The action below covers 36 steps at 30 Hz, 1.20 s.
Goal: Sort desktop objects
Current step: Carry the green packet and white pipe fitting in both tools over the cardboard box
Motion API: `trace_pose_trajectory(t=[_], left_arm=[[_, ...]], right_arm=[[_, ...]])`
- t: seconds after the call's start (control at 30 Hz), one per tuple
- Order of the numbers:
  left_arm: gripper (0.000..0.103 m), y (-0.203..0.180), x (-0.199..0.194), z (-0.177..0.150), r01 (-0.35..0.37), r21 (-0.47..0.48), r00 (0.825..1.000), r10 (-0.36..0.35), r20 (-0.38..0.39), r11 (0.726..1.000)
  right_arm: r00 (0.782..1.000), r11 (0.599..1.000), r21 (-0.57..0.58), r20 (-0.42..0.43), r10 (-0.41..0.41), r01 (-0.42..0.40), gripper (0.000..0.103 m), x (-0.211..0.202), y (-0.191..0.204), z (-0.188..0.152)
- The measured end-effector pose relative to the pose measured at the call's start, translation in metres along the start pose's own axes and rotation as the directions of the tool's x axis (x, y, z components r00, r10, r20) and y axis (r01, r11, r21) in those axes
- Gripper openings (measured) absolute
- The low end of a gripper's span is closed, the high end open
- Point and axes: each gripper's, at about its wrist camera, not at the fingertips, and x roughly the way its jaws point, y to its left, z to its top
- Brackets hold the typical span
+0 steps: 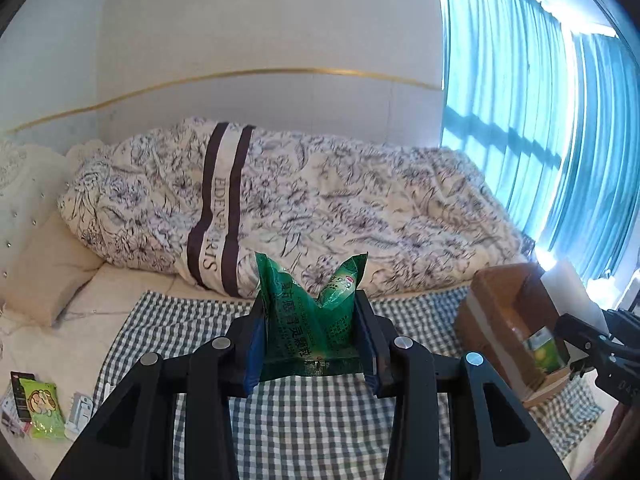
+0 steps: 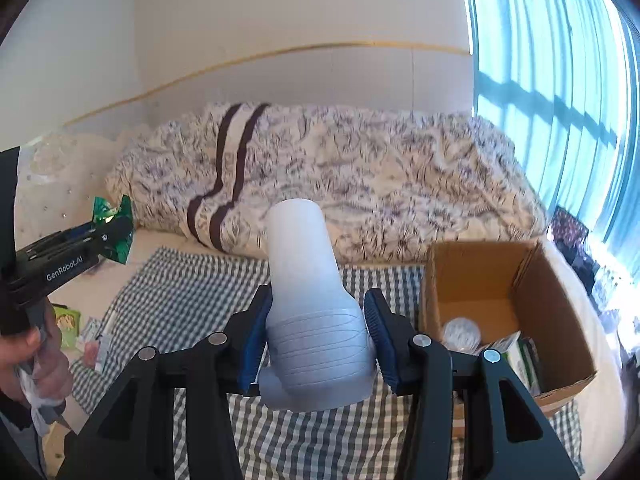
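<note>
While both grippers hang above the bed, each one holds one thing. The left gripper (image 1: 310,336) has its jaws squeezed tight on a green packet (image 1: 312,312). The packet is shiny and crinkly, with printed writing on it, and its top splits into two points that stick up. It is up in the air over the checked cloth (image 1: 312,420).

The right gripper (image 2: 318,340) has its jaws pressed on a white bottle (image 2: 312,300). The bottle is cloudy plastic, wide and ribbed where the jaws hold it and thinner at the far end. It tilts a little to the left, above the cloth and just left of the box (image 2: 560,320).

One brown cardboard box sits open on the right end of the cloth. Inside it are a round clear lid (image 2: 460,332) and a green carton (image 1: 546,350).

At the left edge of the bed lies a small pile of packets (image 1: 40,408); how many is hard to tell. A hand (image 2: 44,364) grips the left gripper's handle. One flowery quilt (image 1: 320,208) is bunched at the back.
</note>
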Motion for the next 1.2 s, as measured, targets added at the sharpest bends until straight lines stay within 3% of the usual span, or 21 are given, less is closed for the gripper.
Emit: trace_pose_trajectory(t=[0.4,0.9,1.2], left_arm=[[0.04,-0.035,-0.049,0.018,0.036,0.014,0.995,-0.037,0.092,0.999],[0.04,-0.092,-0.052,0.025,0.104,0.043,0.986,-0.109,0.124,0.994],[0.04,-0.142,-0.046,0.025,0.166,0.089,0.98,-0.175,0.099,0.982]], right_arm=[[0.989,0.999,-0.01,0.141,-0.043,0.045,0.047,-0.052,-0.018,0.019],[0.974,0.99,0.009,0.181,-0.139,0.14,0.047,-0.095,-0.061,0.024],[0.969,0.985,0.04,0.172,-0.175,0.171,0.047,-0.101,-0.09,0.022]])
